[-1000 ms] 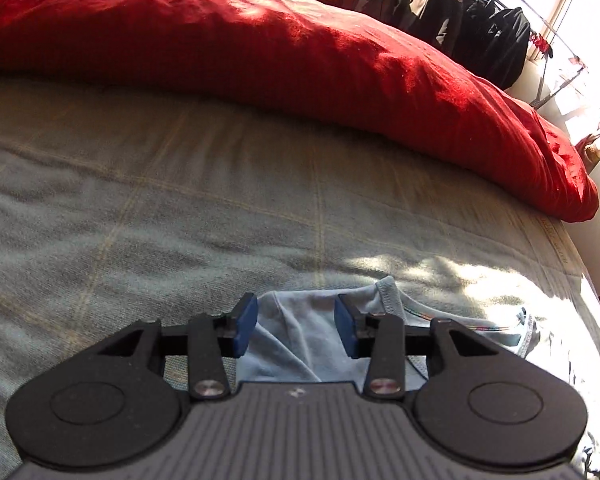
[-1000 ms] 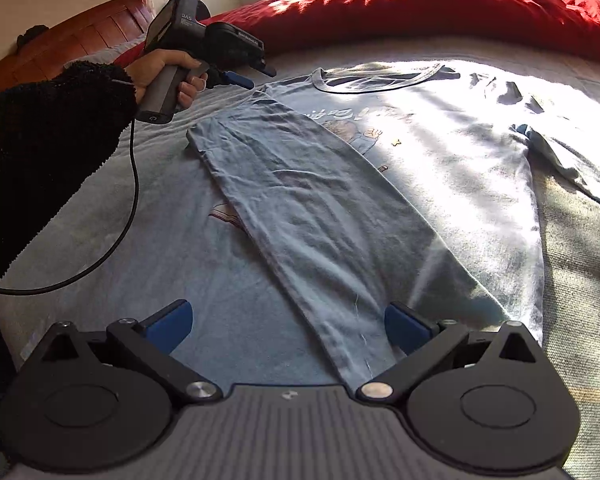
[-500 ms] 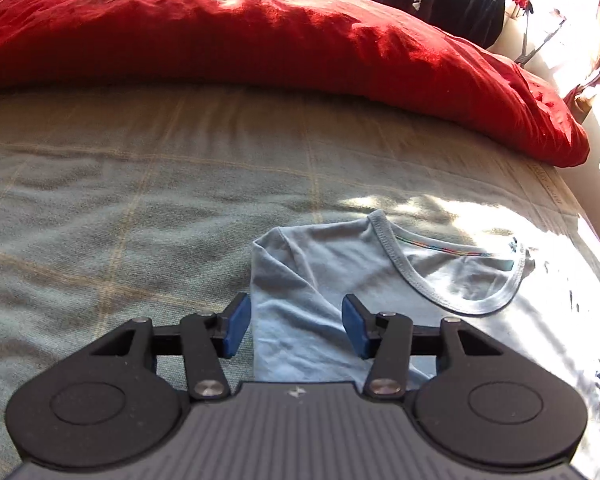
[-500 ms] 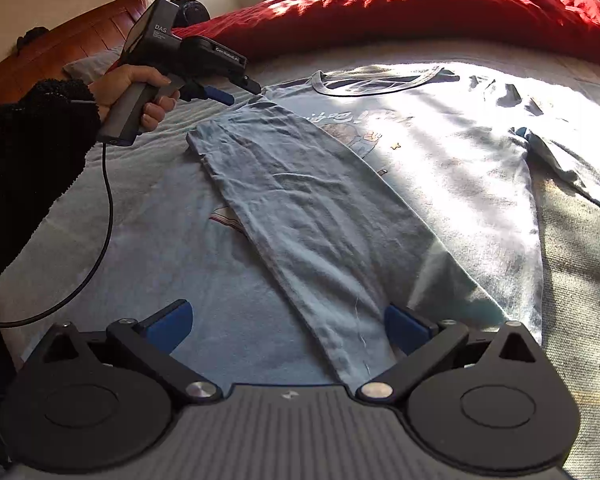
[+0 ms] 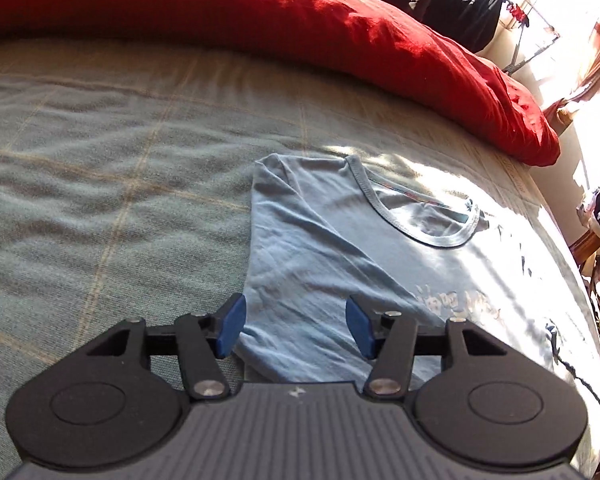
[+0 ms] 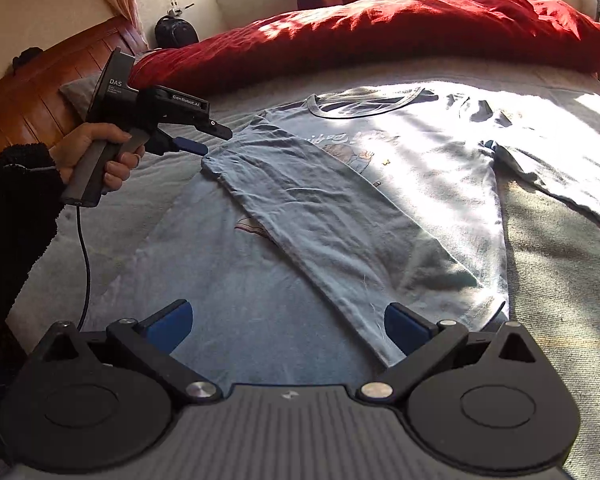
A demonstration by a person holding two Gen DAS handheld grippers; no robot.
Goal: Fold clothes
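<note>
A light blue T-shirt (image 6: pixel 432 168) with a printed front lies flat on the bed, neck toward the red duvet. Its left side is folded over as a long diagonal flap (image 6: pixel 324 224); the right sleeve (image 6: pixel 560 188) lies spread out. My left gripper (image 5: pixel 296 328), also seen from the right wrist (image 6: pixel 210 141), hovers just off the flap's upper corner. Its jaws are opening, with cloth below them but nothing pinched. My right gripper (image 6: pixel 290 326) is open wide above the flap's lower end near the hem, holding nothing.
A red duvet (image 5: pixel 300 32) is heaped along the far side of the grey-green checked bedcover (image 5: pixel 100 168). Dark clothes hang on a rack (image 5: pixel 468 0) by the window. A wooden headboard (image 6: pixel 40 92) and a black bag (image 6: pixel 176 32) stand at the left.
The left gripper has drawn back from the shirt's shoulder and its jaws have widened, so more of the shirt shows. The right gripper has lifted a little and stays open.
</note>
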